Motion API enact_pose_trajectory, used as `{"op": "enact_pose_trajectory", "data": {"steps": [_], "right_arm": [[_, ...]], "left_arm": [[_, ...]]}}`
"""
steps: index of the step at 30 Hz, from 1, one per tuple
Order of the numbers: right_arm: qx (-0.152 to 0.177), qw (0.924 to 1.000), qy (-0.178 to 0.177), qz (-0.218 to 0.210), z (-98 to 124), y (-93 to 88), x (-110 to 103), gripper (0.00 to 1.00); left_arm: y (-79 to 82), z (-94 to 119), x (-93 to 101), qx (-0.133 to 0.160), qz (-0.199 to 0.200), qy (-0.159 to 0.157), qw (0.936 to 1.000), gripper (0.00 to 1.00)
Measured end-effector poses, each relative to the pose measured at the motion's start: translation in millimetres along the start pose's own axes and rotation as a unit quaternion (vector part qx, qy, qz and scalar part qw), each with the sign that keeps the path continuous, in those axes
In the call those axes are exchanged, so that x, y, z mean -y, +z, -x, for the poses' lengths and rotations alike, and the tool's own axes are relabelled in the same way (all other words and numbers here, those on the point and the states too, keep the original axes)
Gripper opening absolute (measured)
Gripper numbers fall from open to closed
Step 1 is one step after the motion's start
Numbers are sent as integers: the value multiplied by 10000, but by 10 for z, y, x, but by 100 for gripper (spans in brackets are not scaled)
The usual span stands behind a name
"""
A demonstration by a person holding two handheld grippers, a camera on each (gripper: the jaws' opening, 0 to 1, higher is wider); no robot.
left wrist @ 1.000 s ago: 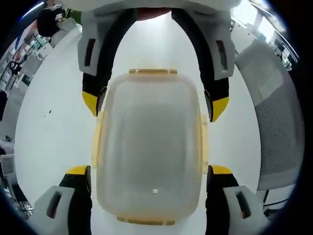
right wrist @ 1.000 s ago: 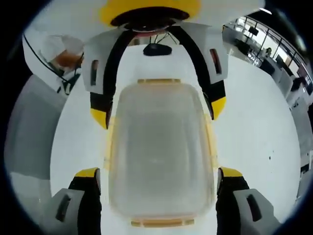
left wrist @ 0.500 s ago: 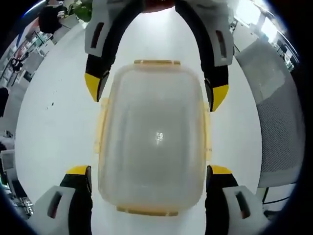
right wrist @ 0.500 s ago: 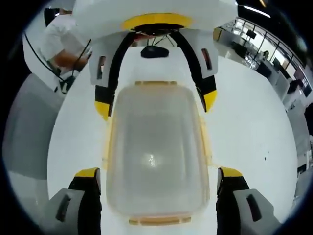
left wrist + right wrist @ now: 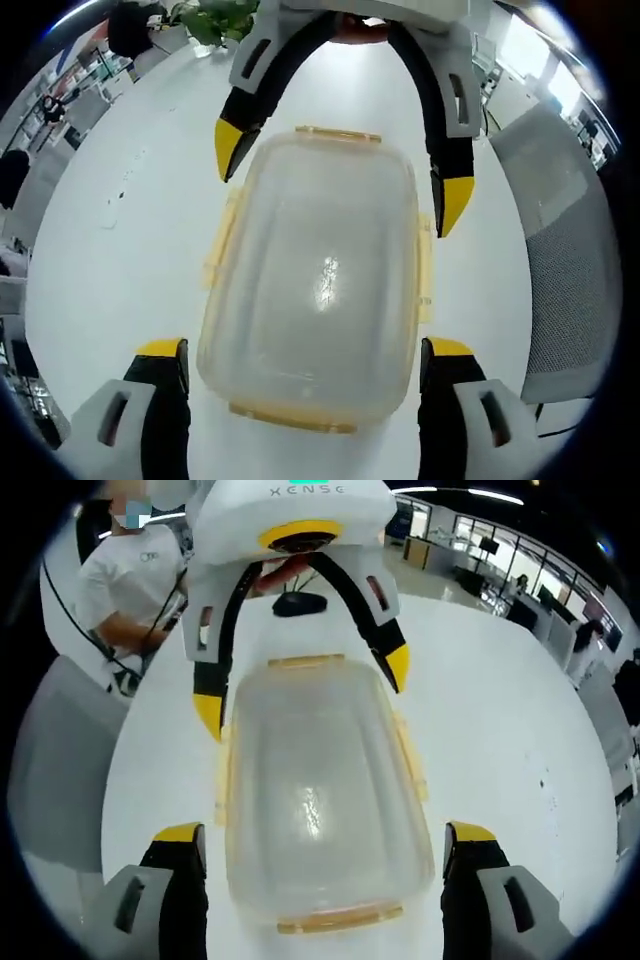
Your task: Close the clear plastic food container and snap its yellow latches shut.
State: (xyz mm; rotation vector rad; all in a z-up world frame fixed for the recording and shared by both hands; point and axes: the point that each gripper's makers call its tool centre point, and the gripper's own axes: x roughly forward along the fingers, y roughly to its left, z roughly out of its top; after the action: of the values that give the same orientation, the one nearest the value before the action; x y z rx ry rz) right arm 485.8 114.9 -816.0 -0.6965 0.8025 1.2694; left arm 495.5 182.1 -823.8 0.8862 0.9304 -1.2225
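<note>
On the white table [image 5: 120,290] the clear plastic food container [image 5: 320,280] lies flat with its lid on, lengthwise between the two grippers. Seen from the left gripper view, the left gripper [image 5: 305,360] has its yellow-tipped jaws spread wide, one on each side of the container's near end, just beside the walls; whether they touch the plastic I cannot tell. Across the container the right gripper [image 5: 340,170] reaches in from the top of that view, jaws also well apart and straddling the far end, tips hovering close to the lid's corners. From the right gripper view the same layout is mirrored: the right gripper [image 5: 320,845] stands wide open beside the near end of the container [image 5: 320,790], and the left gripper [image 5: 300,690] comes in from above with its jaws spread around the far end. Neither gripper grasps anything. Yellow latches [image 5: 425,270] run along the long sides and both short ends; those on the long sides look flared outward rather than pressed flat, though the fisheye warp makes this hard to judge. The near end latch [image 5: 340,917] is partly cut off behind the lid's curve. A grey chair [image 5: 565,260] stands at the table's edge, and a person in a white shirt [image 5: 125,580] stands behind the table.
</note>
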Motion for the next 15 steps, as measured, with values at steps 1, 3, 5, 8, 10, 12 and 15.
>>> {"op": "enact_pose_trajectory", "data": {"steps": [1,3,5,8,10,12,15], "right_arm": [[20,10000,-14,-27,7,-1,2,100],[101,9999,-45,-58,30,10,1,100],[134,9998,-67,-135,35,5,7,100],[208,9995,-120,-184,52,3,8,100],[270,9991,-141,-287,63,1,8,100],[325,9988,-188,-319,81,2,11,100],[389,9981,-245,-421,109,-9,20,99]], "left_arm": [[-5,7,-1,26,33,13,10000,97],[-21,11,-8,60,88,37,9999,97],[-44,20,-12,82,175,59,9998,97],[-65,36,-19,182,328,103,9992,97],[-76,53,-12,253,454,117,9986,97],[-109,58,-17,284,500,163,9982,97],[-157,73,-6,322,562,192,9977,96]]}}
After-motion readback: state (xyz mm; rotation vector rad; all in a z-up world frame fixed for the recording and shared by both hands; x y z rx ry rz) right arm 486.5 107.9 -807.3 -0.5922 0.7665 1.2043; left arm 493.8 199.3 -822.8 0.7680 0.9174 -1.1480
